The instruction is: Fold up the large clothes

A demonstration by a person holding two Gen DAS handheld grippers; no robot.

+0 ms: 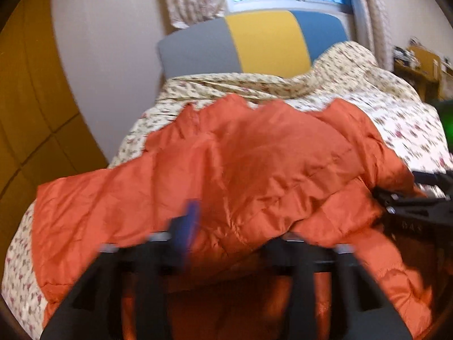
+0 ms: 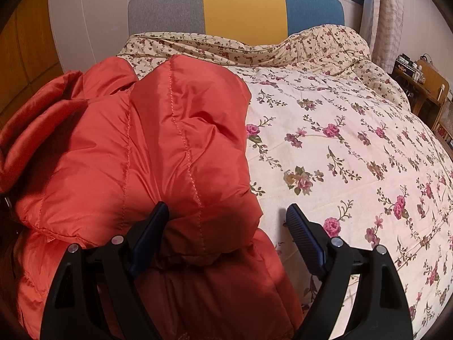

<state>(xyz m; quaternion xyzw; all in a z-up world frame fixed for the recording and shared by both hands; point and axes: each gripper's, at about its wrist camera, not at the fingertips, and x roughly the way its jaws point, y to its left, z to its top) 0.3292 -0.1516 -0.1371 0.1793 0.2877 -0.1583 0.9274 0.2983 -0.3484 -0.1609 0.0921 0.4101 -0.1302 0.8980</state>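
Puffy orange quilted jacket (image 2: 141,147) lies rumpled on bed.

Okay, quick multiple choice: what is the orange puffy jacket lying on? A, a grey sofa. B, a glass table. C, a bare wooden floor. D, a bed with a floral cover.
D: the orange jacket is spread over the floral bed cover, with the grey, yellow and blue headboard behind it.
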